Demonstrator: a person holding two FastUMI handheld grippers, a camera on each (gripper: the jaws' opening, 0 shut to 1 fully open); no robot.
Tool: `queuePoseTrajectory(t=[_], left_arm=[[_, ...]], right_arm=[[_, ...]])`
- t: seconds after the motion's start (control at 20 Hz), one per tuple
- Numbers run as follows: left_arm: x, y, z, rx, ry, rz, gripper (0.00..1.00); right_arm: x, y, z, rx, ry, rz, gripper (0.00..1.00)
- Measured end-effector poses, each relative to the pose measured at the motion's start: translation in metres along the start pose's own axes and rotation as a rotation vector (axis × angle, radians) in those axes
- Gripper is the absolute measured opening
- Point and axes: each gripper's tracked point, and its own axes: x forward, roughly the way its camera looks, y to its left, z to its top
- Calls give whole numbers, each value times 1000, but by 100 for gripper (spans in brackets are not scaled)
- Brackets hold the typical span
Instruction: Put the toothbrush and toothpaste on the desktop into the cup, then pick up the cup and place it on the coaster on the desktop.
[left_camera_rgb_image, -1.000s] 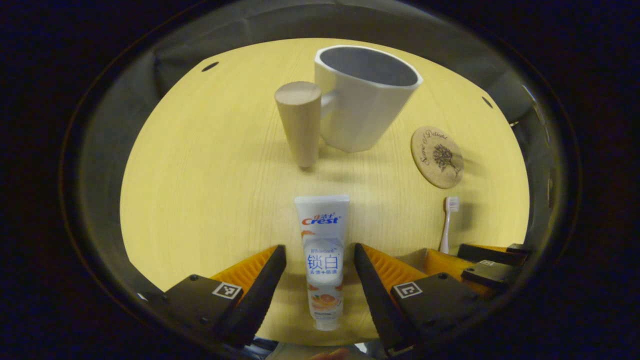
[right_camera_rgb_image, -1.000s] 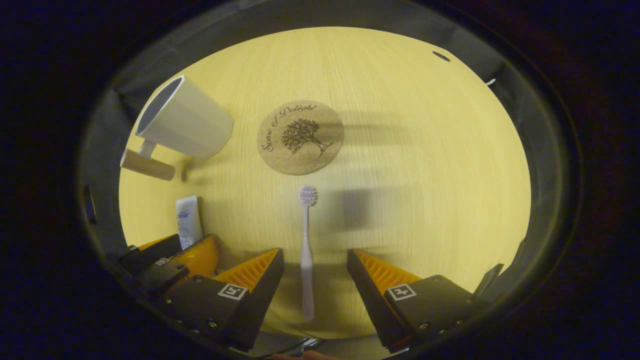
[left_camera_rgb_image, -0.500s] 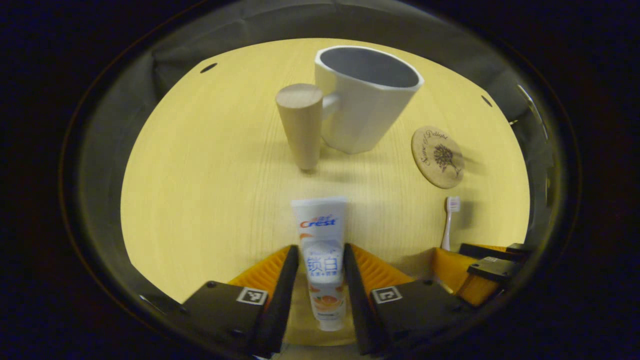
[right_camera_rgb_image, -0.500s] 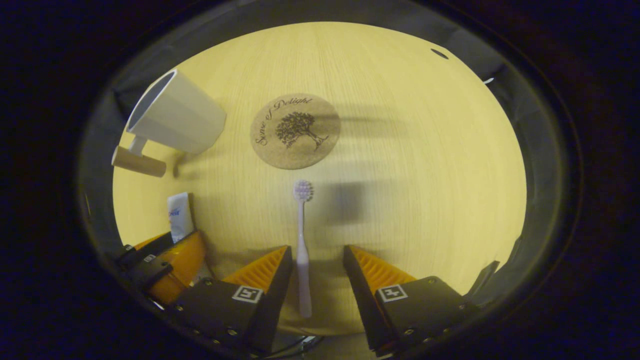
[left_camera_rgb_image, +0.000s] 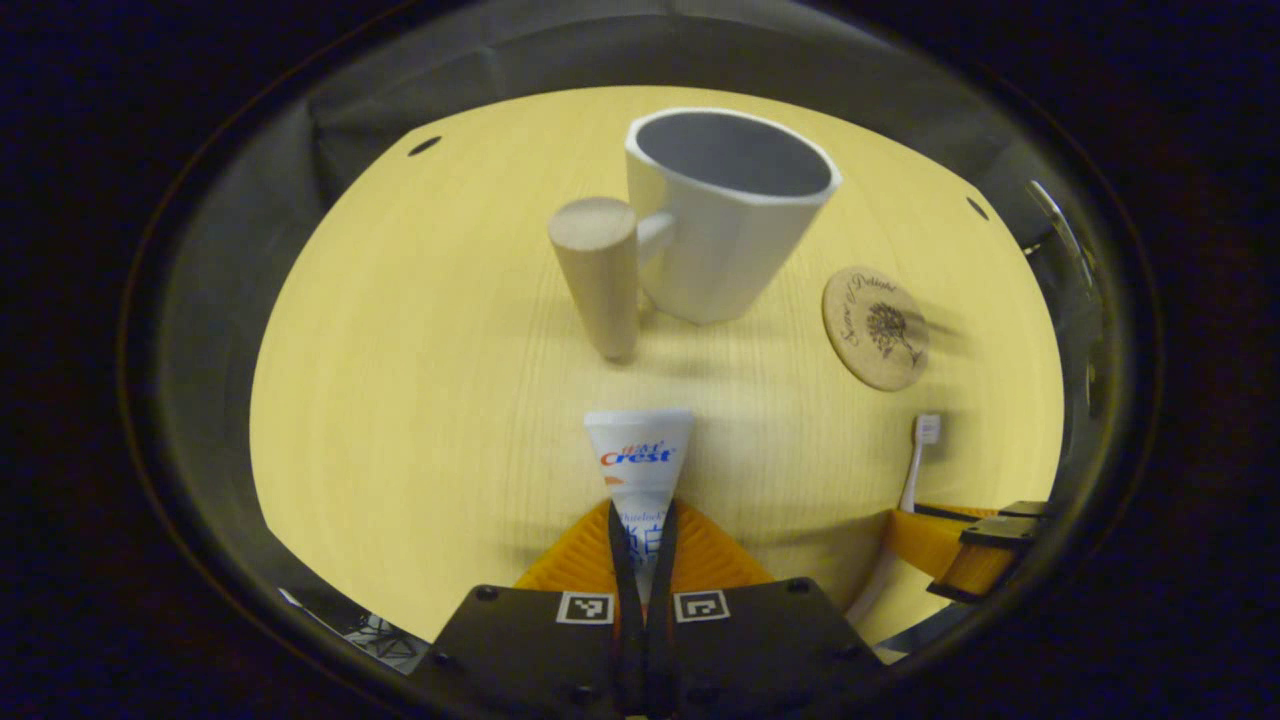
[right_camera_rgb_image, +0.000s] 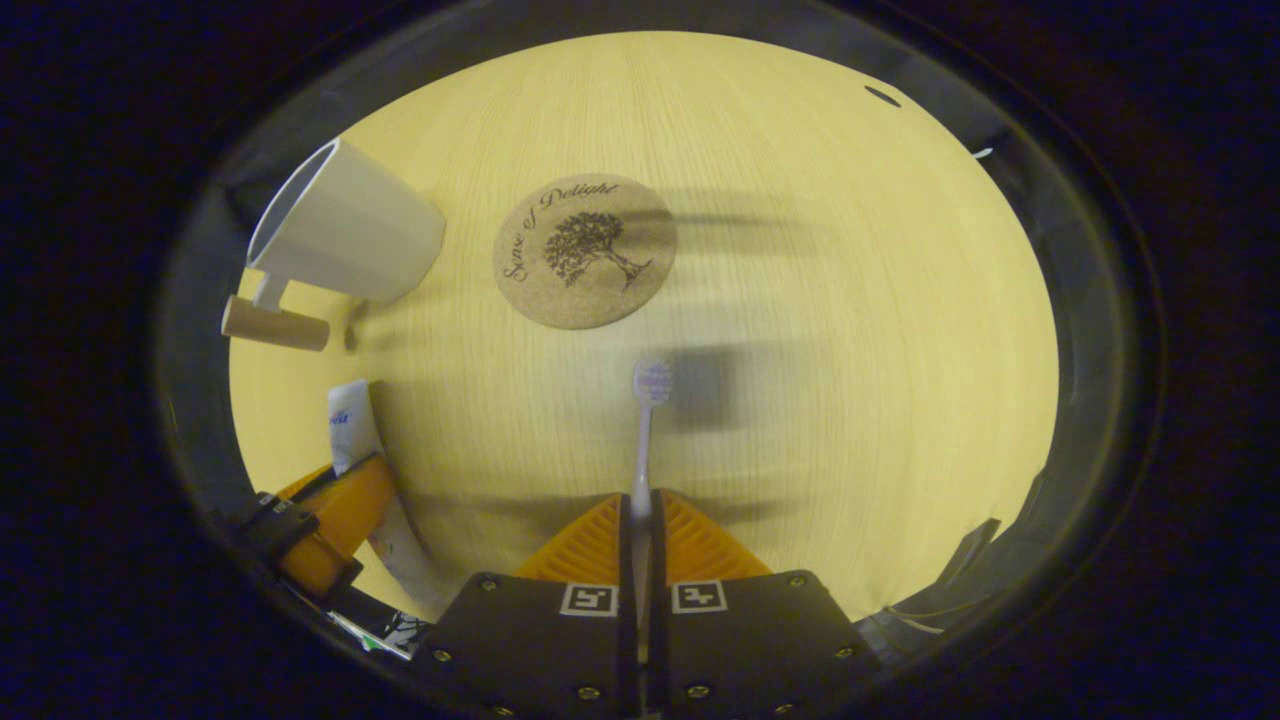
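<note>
In the left gripper view my left gripper (left_camera_rgb_image: 641, 540) is shut on the white toothpaste tube (left_camera_rgb_image: 639, 458), whose flat crimped end sticks out ahead of the fingers. Beyond it stands the white cup (left_camera_rgb_image: 722, 222) with its round wooden handle (left_camera_rgb_image: 598, 272) toward me on the left. The cork coaster (left_camera_rgb_image: 876, 326) lies at the right. In the right gripper view my right gripper (right_camera_rgb_image: 640, 535) is shut on the pale toothbrush (right_camera_rgb_image: 645, 430), bristle head pointing toward the coaster (right_camera_rgb_image: 584, 251). The cup (right_camera_rgb_image: 345, 226) is at the upper left there.
The wooden desktop (right_camera_rgb_image: 860, 330) stretches wide to the right of the coaster. My right gripper (left_camera_rgb_image: 965, 545) shows at the right edge of the left gripper view, and my left gripper (right_camera_rgb_image: 325, 525) with the tube at the lower left of the right gripper view.
Both grippers have shut: the left one onto the toothpaste tube, the right one onto the toothbrush. A second ago both stood open around them.
</note>
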Motion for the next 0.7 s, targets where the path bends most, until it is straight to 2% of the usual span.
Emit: queuePoseTrajectory(t=[0.15,0.3,0.35,0.4,0.7], left_arm=[[-6,1,-2,10,14,-5,7],[-33,-3,1,19,-5,-14,8],[-47,-6,5,18,-22,-28,10],[-60,-9,8,14,-35,-38,8],[-148,-22,46,4,-154,-112,8]], right_arm=[[3,0,0,3,-6,-3,5],[2,0,1,-2,-12,-2,5],[2,0,1,-4,-15,-1,5],[2,0,1,-4,-16,-1,5],[2,0,2,-10,-34,3,5]])
